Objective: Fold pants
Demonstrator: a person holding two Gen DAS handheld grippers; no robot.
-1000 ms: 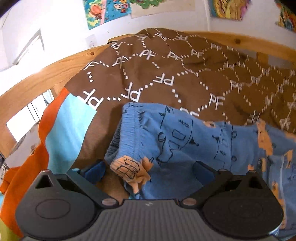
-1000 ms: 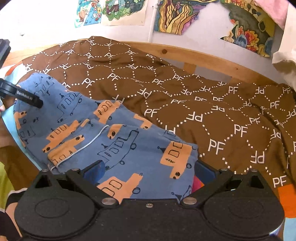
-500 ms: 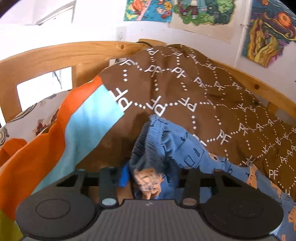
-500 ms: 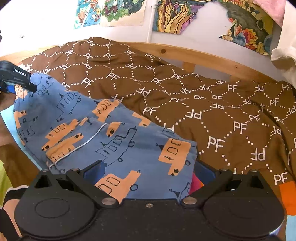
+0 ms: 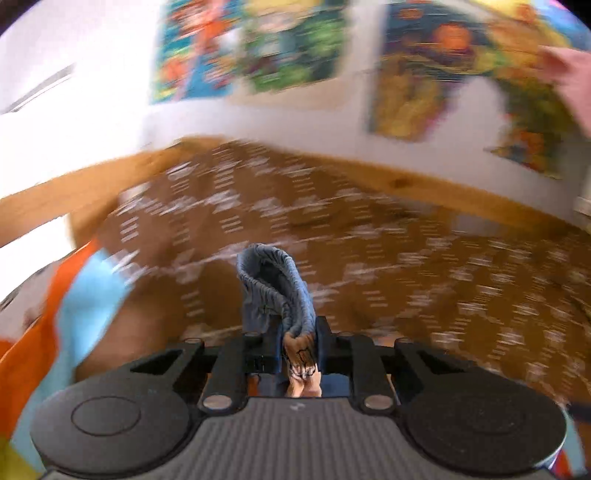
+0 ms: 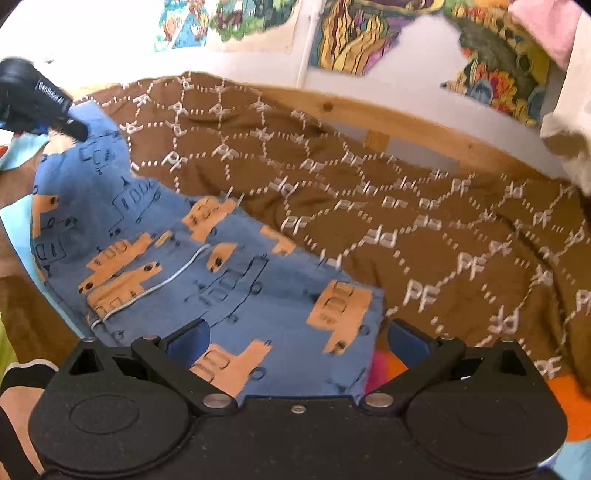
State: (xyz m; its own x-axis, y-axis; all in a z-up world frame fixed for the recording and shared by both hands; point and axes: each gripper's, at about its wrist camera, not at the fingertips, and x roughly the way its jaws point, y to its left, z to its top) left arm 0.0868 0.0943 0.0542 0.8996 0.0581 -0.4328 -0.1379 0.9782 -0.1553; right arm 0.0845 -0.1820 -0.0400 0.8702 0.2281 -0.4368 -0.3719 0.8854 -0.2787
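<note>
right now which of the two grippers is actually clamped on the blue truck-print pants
The left gripper: its fingers are shut on a bunched edge of the blue truck-print pants. The right gripper is open, its blue pads spread either side of the fabric.

brown PF blanket [image 6: 424,206] | wooden bed rail [image 6: 406,122] | wall posters [image 6: 354,33] | orange sheet [image 5: 33,339]

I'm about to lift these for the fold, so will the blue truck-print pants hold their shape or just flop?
Probably flop: the pants lie creased and limp on the brown blanket. The waistband bunches into a loop where the left claw pinches it, so they look thin and light. The right claw stands open at the hem.
</note>
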